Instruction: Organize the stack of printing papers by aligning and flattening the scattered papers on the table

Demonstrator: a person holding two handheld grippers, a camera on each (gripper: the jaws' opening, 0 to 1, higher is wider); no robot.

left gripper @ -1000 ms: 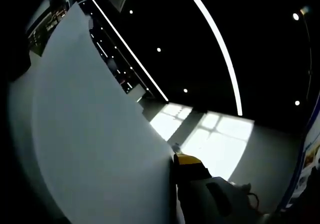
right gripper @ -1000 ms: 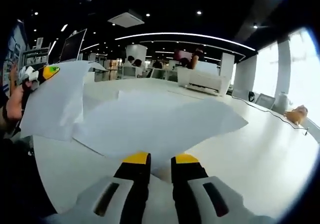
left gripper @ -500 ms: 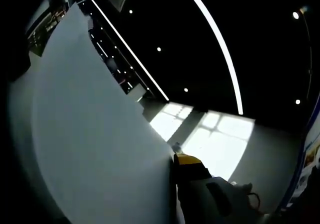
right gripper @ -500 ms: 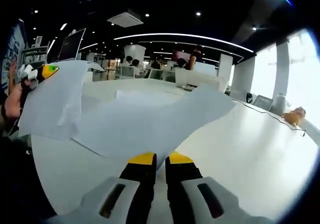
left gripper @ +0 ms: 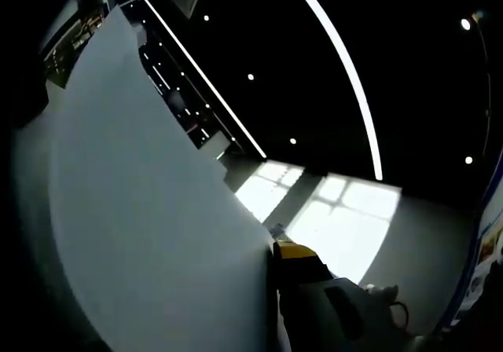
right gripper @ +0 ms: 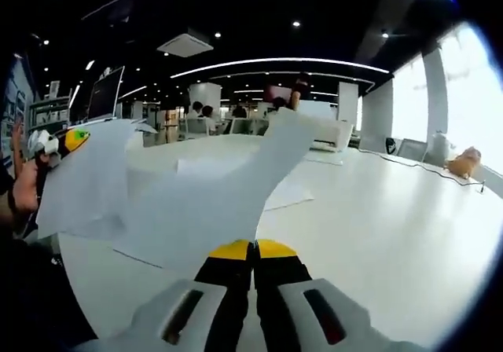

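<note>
Behind everything is a big office with a dark ceiling, long strip lights and bright windows. Below that is the wide white desk point(right gripper: 409, 234), and more loose sheets point(right gripper: 291, 195) lie flat on it, farther off. My right gripper point(right gripper: 253, 251) has its yellow-tipped fingers pressed tight together on the near edge of a big white sheet point(right gripper: 212, 203). That sheet runs straight away from me and its far end curls up off the desk. My left gripper point(right gripper: 61, 141) is off to my left and higher, and it holds another sheet point(right gripper: 90, 175) by a top corner, so the paper hangs down from it. In the left gripper view this hanging paper point(left gripper: 149, 218) stands like a wall just beside my one finger I can see point(left gripper: 295, 251), clamped at its edge. Both papers look thin, floppy and plain white, with no folds I can see. I think I must bring the two sheets together and lay them flat.
</note>
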